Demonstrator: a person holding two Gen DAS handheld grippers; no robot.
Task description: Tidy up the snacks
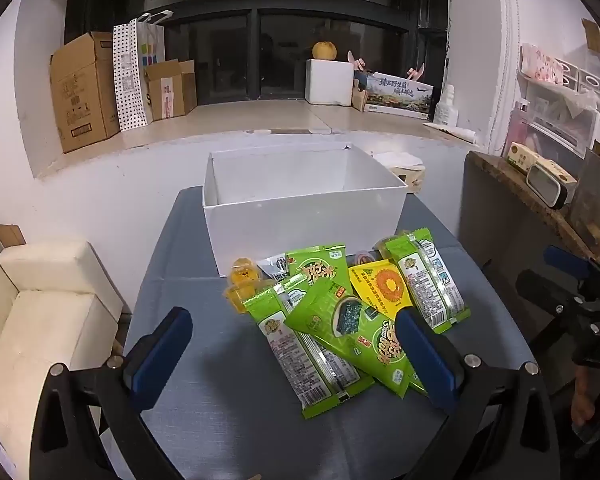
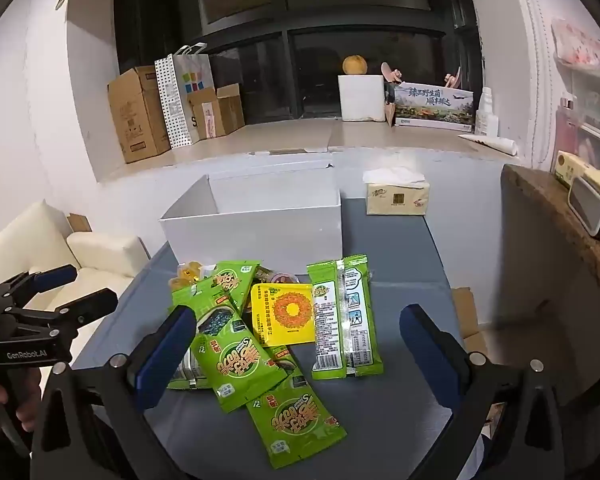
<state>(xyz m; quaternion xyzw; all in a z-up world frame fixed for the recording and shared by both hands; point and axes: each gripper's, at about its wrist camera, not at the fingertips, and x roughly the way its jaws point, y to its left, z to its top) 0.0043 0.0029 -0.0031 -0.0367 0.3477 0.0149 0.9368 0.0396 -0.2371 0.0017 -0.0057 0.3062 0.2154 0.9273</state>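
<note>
A pile of snacks lies on the grey table (image 1: pixel 204 420) in front of an empty white box (image 1: pixel 300 216). Several green seaweed packets (image 1: pixel 340 332) overlap, with a yellow packet (image 1: pixel 380 286) and small yellow jelly cups (image 1: pixel 244 276) among them. My left gripper (image 1: pixel 296 340) hovers open above the near side of the pile, nothing between its blue pads. In the right wrist view the same green packets (image 2: pixel 232 360), yellow packet (image 2: pixel 286 312), a separate green packet (image 2: pixel 346 320) and the white box (image 2: pixel 260 232) show. My right gripper (image 2: pixel 300 340) is open over them, holding nothing.
A tissue pack (image 2: pixel 396 198) sits behind the box at the table's far right. A dark side table (image 2: pixel 560 240) with a small clock stands to the right, a cream sofa (image 1: pixel 48 304) to the left. Cardboard boxes (image 1: pixel 84 88) and bags line the window ledge.
</note>
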